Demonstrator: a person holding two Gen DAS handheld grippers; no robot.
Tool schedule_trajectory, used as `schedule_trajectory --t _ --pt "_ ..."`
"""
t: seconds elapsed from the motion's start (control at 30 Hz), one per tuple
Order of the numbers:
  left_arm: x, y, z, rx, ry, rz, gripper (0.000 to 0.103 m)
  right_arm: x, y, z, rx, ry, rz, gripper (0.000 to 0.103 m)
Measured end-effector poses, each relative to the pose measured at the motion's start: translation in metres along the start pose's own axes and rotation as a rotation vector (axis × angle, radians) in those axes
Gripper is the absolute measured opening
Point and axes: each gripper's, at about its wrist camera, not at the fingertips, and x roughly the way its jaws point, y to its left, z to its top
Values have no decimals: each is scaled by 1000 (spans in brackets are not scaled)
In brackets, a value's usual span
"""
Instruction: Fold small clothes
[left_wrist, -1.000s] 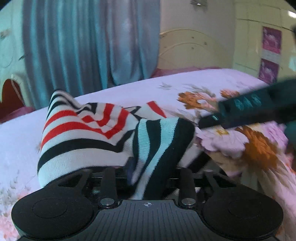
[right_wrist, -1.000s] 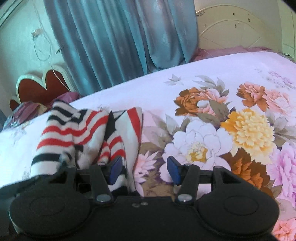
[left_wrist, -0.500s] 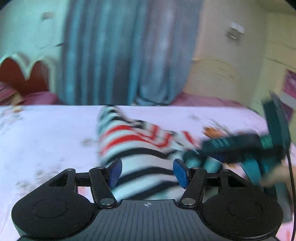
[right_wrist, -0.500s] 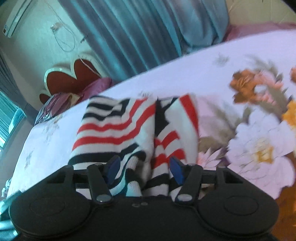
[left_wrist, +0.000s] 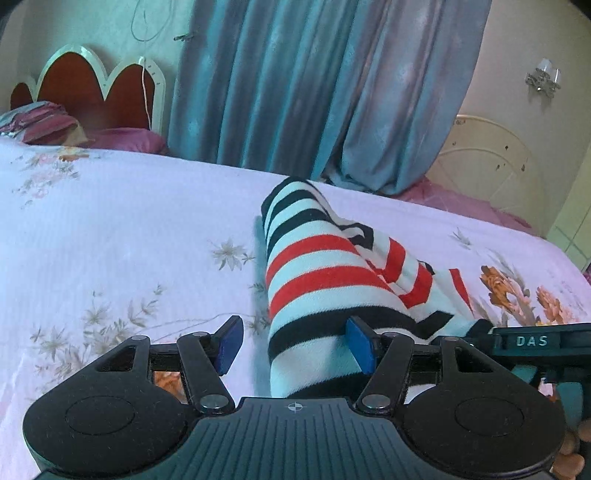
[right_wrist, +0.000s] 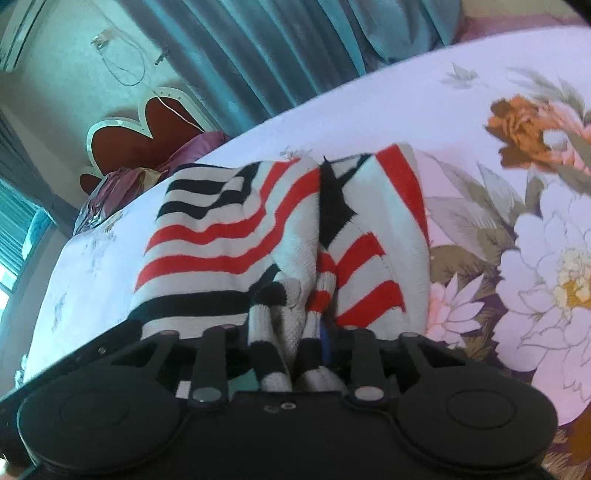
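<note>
Striped garment (left_wrist: 325, 273), white with red and black bands, lies bunched on the bedspread (left_wrist: 110, 229) and fills the centre and lower right of the left wrist view. The left gripper (left_wrist: 295, 343) sits at the bottom of that frame with its fingers wide apart: the left blue pad (left_wrist: 229, 341) is clear of the cloth over the sheet, the right pad (left_wrist: 360, 343) touches the garment's near end, and the fabric runs down between them. A dark bar marked DAS crosses the right edge of the frame; this is part of the right gripper (left_wrist: 532, 341).

In the right wrist view the garment (right_wrist: 280, 236) fills the middle of the frame, split by a dark fold down its centre. The right gripper (right_wrist: 288, 354) at the bottom has its fingers drawn narrow, pinching a gathered bundle of striped cloth between them. Large printed flowers (right_wrist: 546, 258) cover the bedspread at the right. A blue curtain (left_wrist: 325, 85) hangs along the top, and a red headboard (left_wrist: 92, 96) stands at the upper left.
</note>
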Motion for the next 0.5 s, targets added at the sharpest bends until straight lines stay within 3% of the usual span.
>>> schedule_trajectory --t 0.37,0.43,0.5 --pt "6 -25 8 64 -5 -52 61 -57 30 1 -190 -208 -106 24" --pt "12 -28 4 62 29 -70 62 -57 20 -6 -189 -208 -142 25" --pt "19 -32 -3 87 62 -72 63 -39 -1 -15 -128 -120 -182 29"
